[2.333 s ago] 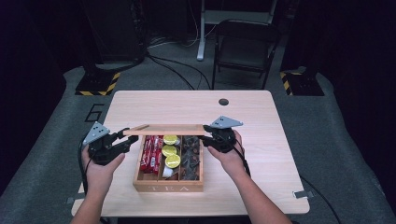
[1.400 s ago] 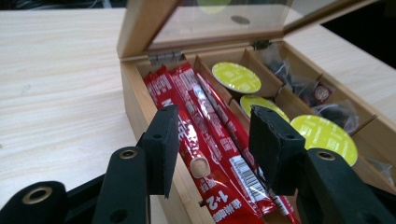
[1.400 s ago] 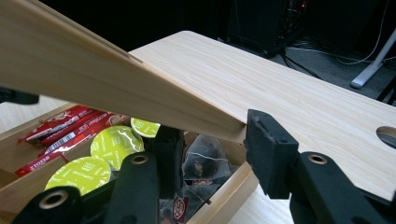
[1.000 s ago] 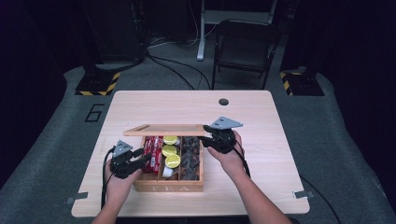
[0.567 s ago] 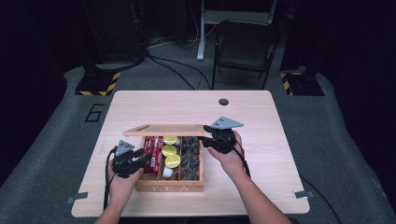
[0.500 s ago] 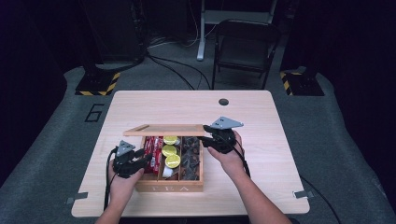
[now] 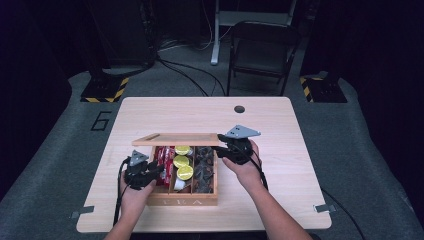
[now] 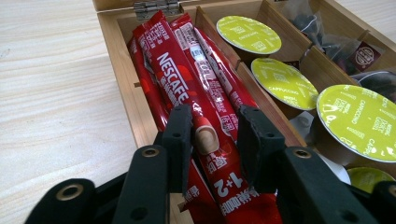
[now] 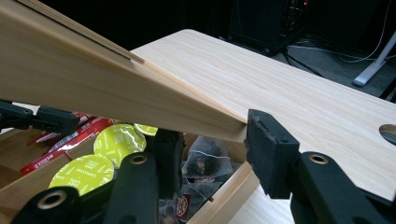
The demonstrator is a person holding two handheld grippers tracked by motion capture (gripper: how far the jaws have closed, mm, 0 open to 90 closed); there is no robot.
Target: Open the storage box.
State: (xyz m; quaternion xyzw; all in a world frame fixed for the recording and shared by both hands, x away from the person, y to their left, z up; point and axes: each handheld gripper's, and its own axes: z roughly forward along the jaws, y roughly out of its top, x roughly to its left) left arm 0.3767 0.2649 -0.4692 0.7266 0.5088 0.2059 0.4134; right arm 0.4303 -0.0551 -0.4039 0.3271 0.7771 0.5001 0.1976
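An open wooden box (image 7: pixel 182 201) stands on the table. Its left compartment holds red Nescafe sachets (image 8: pixel 187 88), the middle one yellow-green capsules (image 8: pixel 285 81), the right one tea bags (image 8: pixel 322 37). My left gripper (image 7: pixel 155 172) reaches into the left compartment. In the left gripper view its jaws (image 8: pixel 212 135) straddle one red sachet and have just been closing. The sachet lies flat between the pads and is not squeezed. My right gripper (image 7: pixel 223 145) is shut on the right end of the raised lid (image 7: pixel 175 139). The right gripper view shows that lid (image 9: pixel 93 84) clamped between its jaws (image 9: pixel 210 140).
The light wood table (image 7: pixel 200 115) has a round hole (image 7: pixel 239 109) near its far edge. Behind it stand a dark folding chair (image 7: pixel 262 50) and a stand base with yellow-black stripes (image 7: pixel 107 90) on the grey floor.
My left hand came in from the table left of the box to the sachet compartment and its jaws narrowed around a sachet. The right gripper kept still, holding the lid up.
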